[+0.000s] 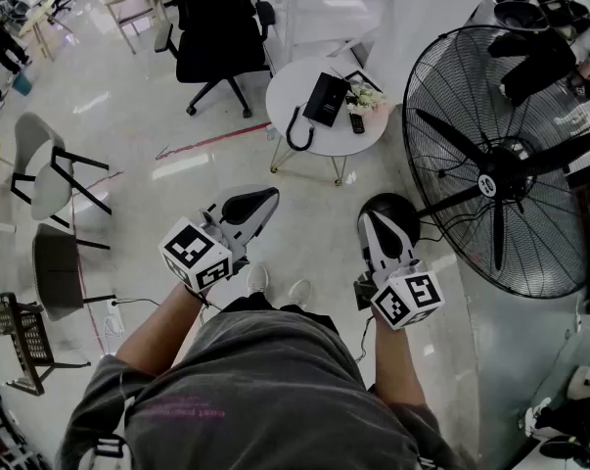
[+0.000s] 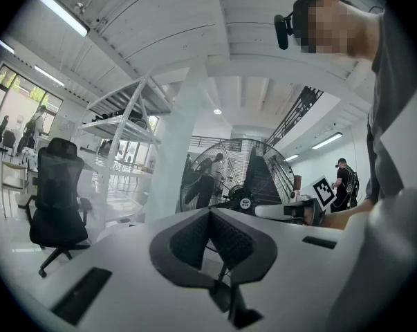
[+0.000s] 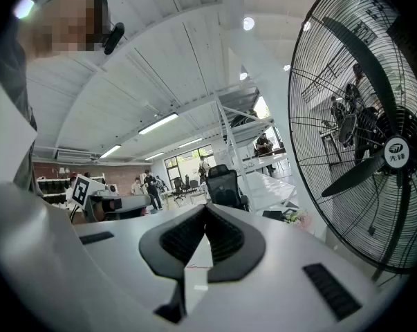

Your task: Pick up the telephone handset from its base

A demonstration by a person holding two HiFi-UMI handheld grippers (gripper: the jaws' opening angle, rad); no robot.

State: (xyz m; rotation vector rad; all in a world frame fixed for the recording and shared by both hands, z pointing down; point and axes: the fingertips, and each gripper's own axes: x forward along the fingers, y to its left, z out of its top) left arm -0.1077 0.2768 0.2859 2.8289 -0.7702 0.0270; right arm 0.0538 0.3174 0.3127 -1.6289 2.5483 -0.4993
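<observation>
Your left gripper [image 1: 263,201] and right gripper [image 1: 387,211] both have their jaws pressed together with nothing between them, and they hover well short of the round table [image 1: 287,86]. The telephone [image 1: 326,98] lies on that table. A curved black piece [image 1: 296,130] lies beside it at the table's left edge, and the fan [image 1: 500,160] stands right of the table.
</observation>
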